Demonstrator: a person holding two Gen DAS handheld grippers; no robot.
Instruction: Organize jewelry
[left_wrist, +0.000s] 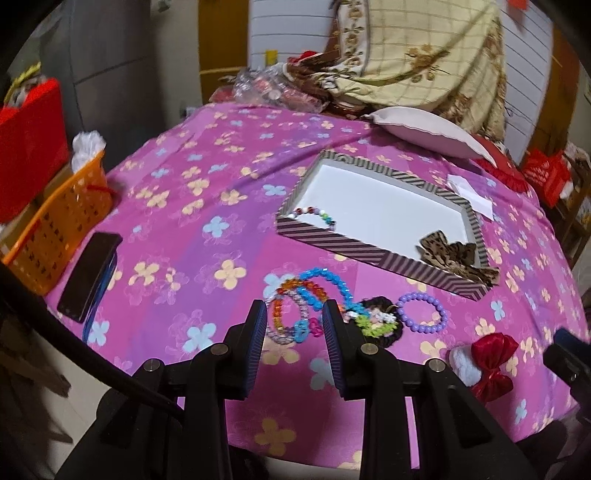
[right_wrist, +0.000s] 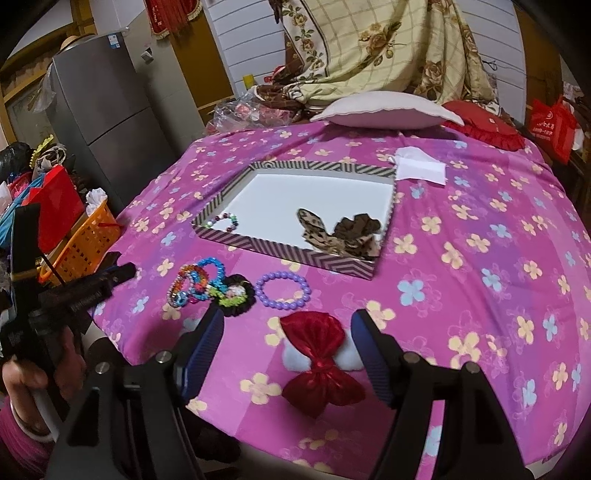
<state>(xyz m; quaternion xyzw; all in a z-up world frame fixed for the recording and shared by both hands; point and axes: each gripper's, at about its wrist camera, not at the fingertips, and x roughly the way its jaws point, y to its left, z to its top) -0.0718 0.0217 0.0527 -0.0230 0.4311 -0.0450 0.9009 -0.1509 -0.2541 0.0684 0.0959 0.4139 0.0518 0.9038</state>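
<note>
**Jewelry spread on a pink floral cloth, both grippers released**

Beads lie tangled at the near left: a heap of colourful bracelets (left_wrist: 295, 306), blue, orange and clear, sits just beyond the left gripper (left_wrist: 294, 325), whose jaws stand apart and hold nothing. Touching the heap on its right is a dark crocheted hair tie (left_wrist: 376, 321) with green and white trim, and just beside that a purple bead bracelet (left_wrist: 423, 313) lies flat. Farther right, at the near edge, a red bow (right_wrist: 319, 360) with white fluffy pads lies between the spread jaws of the right gripper (right_wrist: 286, 345), which do not touch it.

Beyond these sits a striped tray (right_wrist: 295, 254) with a white floor. A multicolour bead bracelet (right_wrist: 225, 221) rests in its near left corner, and a leopard-print scrunchie (right_wrist: 340, 232) fills its near right corner.

The worktop (right_wrist: 461, 295) is draped in pink cloth with yellow and blue flowers. At its left edge lie a dark phone (left_wrist: 90, 271) and an orange basket (left_wrist: 55, 229); a white pillow (right_wrist: 384, 109) and folded blanket lie at the far side.

The heap's separate strands are hard to make out.
</note>
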